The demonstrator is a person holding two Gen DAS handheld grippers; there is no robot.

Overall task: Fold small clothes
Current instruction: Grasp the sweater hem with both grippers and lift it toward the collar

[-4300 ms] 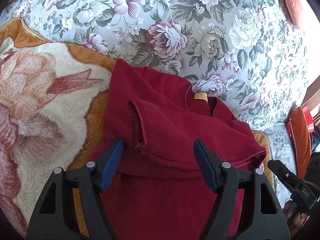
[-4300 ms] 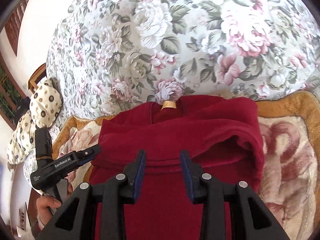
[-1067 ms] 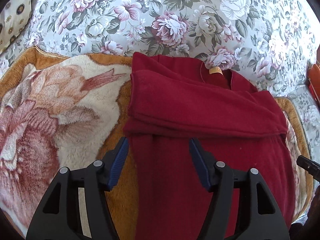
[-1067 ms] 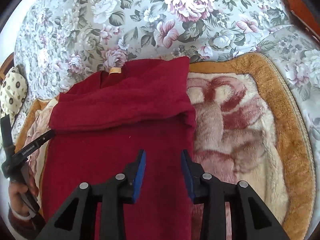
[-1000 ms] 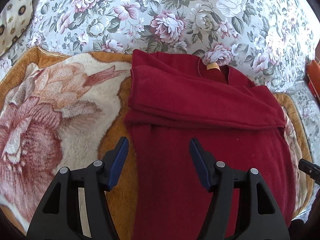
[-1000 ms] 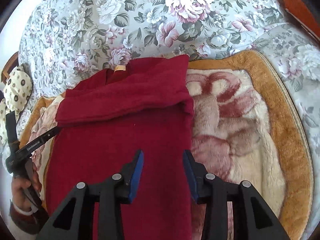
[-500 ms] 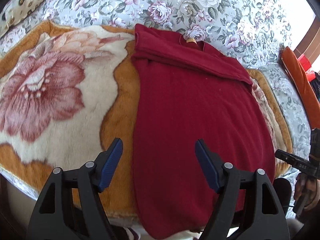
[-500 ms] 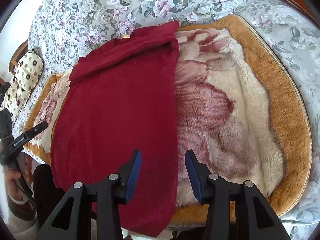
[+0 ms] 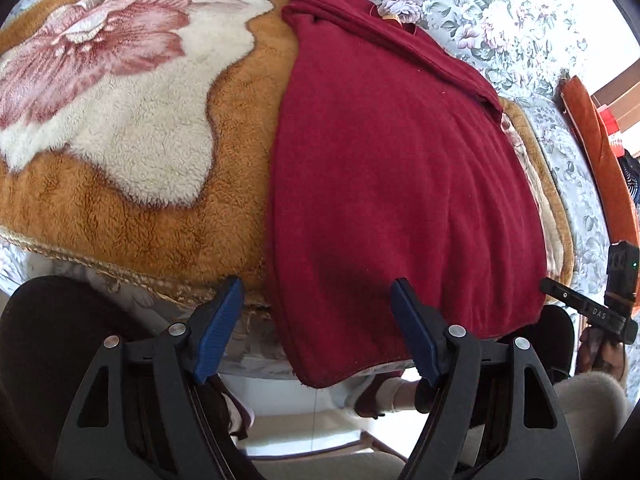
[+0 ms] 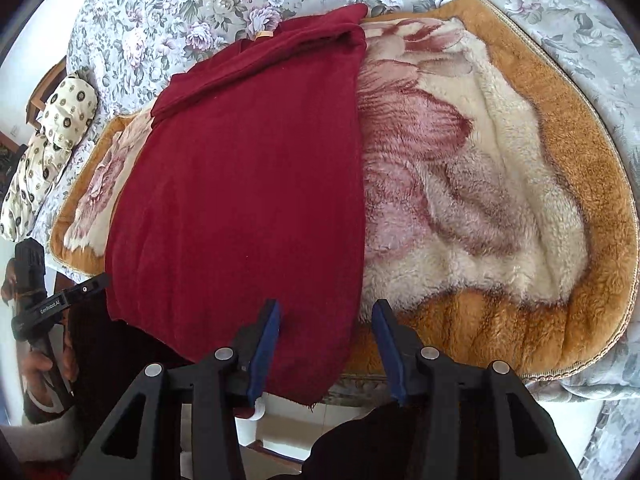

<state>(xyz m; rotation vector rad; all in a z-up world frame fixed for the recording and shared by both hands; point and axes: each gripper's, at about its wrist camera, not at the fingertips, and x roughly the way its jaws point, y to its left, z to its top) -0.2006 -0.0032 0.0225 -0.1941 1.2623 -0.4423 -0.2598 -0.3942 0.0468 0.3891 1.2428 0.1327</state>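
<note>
A dark red fleece top (image 9: 392,160) lies flat on a plush blanket, collar with a tan label (image 9: 390,18) at the far end, sleeves folded across below it. Its hem hangs over the bed's front edge. My left gripper (image 9: 316,292) hovers over the hem's left corner, one blue pad above the blanket edge, the other above the cloth. Its jaws are opening and press on nothing. In the right wrist view the top (image 10: 248,168) fills the left half. My right gripper (image 10: 327,308) straddles the hem's right edge, jaws opening, pads clear of the cloth.
The tan blanket (image 9: 140,120) with a pink flower covers a floral bedspread (image 9: 500,8). An orange cushion (image 9: 600,140) lies at the right, a spotted pillow (image 10: 60,120) at the far left. A person's dark-clad legs (image 9: 48,340) and pale floor show below the bed edge.
Both grippers have drawn back from the folded sleeves near the collar to the hem at the bed's front edge. Both pairs of jaws stand wider than before.
</note>
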